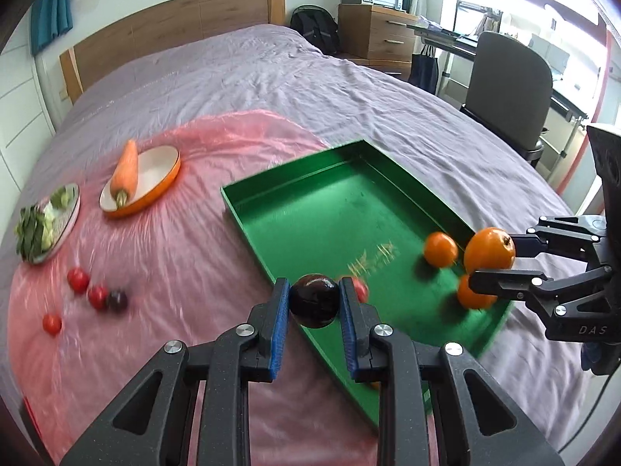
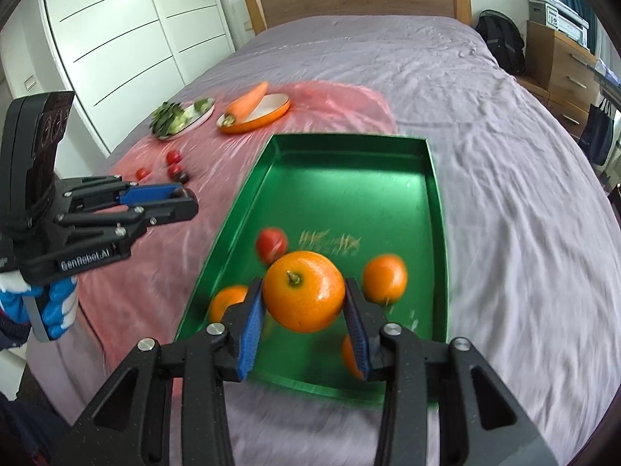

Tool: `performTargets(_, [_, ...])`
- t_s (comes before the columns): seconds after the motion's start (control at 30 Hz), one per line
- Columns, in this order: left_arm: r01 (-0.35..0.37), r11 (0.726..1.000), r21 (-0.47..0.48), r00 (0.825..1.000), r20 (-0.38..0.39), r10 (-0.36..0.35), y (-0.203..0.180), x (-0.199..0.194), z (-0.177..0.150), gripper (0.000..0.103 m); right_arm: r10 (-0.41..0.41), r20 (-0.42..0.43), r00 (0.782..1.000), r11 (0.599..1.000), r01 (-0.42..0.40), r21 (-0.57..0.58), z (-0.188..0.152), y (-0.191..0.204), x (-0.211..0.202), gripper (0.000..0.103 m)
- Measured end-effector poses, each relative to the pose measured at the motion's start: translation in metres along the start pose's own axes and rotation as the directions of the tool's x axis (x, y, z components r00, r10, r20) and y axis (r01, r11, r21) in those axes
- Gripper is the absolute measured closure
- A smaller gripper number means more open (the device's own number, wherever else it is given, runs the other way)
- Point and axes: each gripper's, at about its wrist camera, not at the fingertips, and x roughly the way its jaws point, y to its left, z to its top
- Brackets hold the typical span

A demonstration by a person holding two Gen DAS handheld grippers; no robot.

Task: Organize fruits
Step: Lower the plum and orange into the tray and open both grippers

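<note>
**Both fruits over the tray: lower before you let go**

You are carrying two fruits at once. Your left hand-held gripper (image 1: 315, 301) pinches a dark plum (image 1: 314, 299) between its blue pads, and it hangs above the near left edge of the green tray (image 1: 330, 202). Your right hand-held gripper (image 2: 306, 299) clamps a large orange (image 2: 304, 291) on both sides, above the near end of the tray, where three smaller oranges (image 2: 385, 279) and a red fruit (image 2: 271, 244) already lie.

The step in hand looks like delivery into the tray. To do it well, bring each fruit down close to the tray floor before you spread the pads; a round fruit dropped from height is likely to roll and knock the others about. Aim the large orange at the bare green patch towards the middle, not onto the oranges beneath it. Carry the plum a little further inward first, since it sits right over the tray wall and could fall outside onto the pink sheet (image 1: 167, 272).

Both grippers point steeply down and forward, side by side, the left one a little outside the tray. Keep them apart as you descend so the linkages do not meet.

Four small fruits (image 1: 77, 279) wait on the pink sheet on the bed (image 1: 271, 70), near the carrot (image 1: 126, 173) on its orange dish (image 1: 155, 182) and the plate of greens (image 1: 46, 221).
</note>
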Motion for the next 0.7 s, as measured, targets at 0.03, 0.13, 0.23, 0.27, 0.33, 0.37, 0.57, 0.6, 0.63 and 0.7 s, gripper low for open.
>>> performTargets(0.03, [-0.008,1.0,0.007,1.0,0.003,0.008,0.0,0.008,0.005,0.082,-0.001,0.004,1.0,1.0,0.001,0.003,0.004,-0.003,0.005,0.048])
performTargets(0.13, [-0.03,0.999,0.028,1.0,0.011,0.03,-0.002,0.024,0.013,0.082,-0.01,0.011,1.0,1.0,0.01,0.013,0.017,-0.013,0.021,0.048])
performTargets(0.23, [-0.041,0.998,0.051,0.999,0.015,0.04,-0.005,0.039,0.02,0.082,-0.019,0.013,1.0,0.999,0.018,0.027,0.026,-0.022,0.036,0.048])
performTargets(0.27, [-0.042,0.997,0.057,0.999,0.015,0.042,-0.006,0.043,0.021,0.082,-0.021,0.012,1.0,0.999,0.02,0.031,0.029,-0.025,0.041,0.048])
performTargets(0.33, [-0.043,0.997,0.061,0.999,0.01,0.042,-0.006,0.053,0.024,0.082,-0.026,0.01,1.0,0.999,0.026,0.034,0.033,-0.03,0.05,0.048])
performTargets(0.37, [-0.041,0.997,0.059,0.999,0.007,0.041,-0.007,0.057,0.025,0.082,-0.029,0.009,1.0,0.999,0.029,0.036,0.036,-0.032,0.055,0.048])
performTargets(0.57, [-0.034,0.998,0.046,0.999,-0.015,0.035,-0.005,0.079,0.023,0.082,-0.053,0.007,0.999,0.997,0.052,0.062,0.041,-0.044,0.075,0.048])
performTargets(0.6, [-0.032,0.998,0.044,0.999,-0.02,0.033,-0.005,0.082,0.022,0.082,-0.058,0.005,0.998,0.996,0.058,0.065,0.041,-0.046,0.077,0.048])
performTargets(0.63, [-0.033,0.998,0.045,0.999,-0.023,0.034,-0.006,0.084,0.022,0.082,-0.064,0.001,0.998,0.996,0.063,0.067,0.041,-0.047,0.08,0.048])
performTargets(0.7, [-0.034,0.998,0.046,0.999,-0.027,0.036,-0.006,0.09,0.021,0.082,-0.078,-0.008,0.997,0.994,0.078,0.07,0.04,-0.05,0.085,0.048])
